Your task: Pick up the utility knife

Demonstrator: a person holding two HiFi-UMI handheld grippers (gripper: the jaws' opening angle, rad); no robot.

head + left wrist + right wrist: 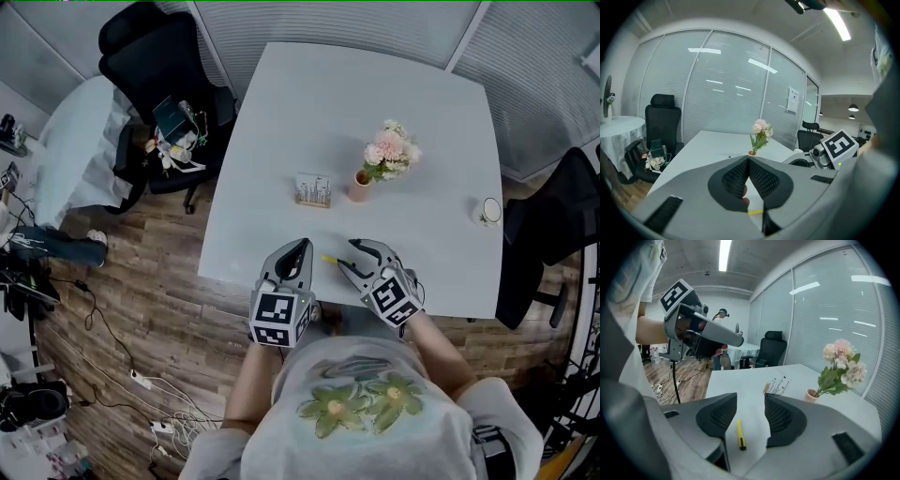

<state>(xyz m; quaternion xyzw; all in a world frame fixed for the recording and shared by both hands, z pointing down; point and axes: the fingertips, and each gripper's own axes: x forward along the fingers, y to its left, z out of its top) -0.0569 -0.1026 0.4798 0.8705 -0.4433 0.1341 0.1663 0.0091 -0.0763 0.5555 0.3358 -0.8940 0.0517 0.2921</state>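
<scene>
White table (309, 103) bears one utility knife (740, 435), one flowerpot (361, 186), seemingly one cup (490, 211).

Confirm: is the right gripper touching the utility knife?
Apart. Right gripper view: the utility knife lies on the table between open jaws of the right gripper, bare tabletop on both sides.

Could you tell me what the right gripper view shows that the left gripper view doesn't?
Right only: the whole slim yellow utility knife lying on the white table between the right gripper's open jaws, and a small wooden card stand. Left only: the left gripper's shut jaws and the right gripper's square-marked cube. Both: the potted pink flower bunch and that table.
</scene>
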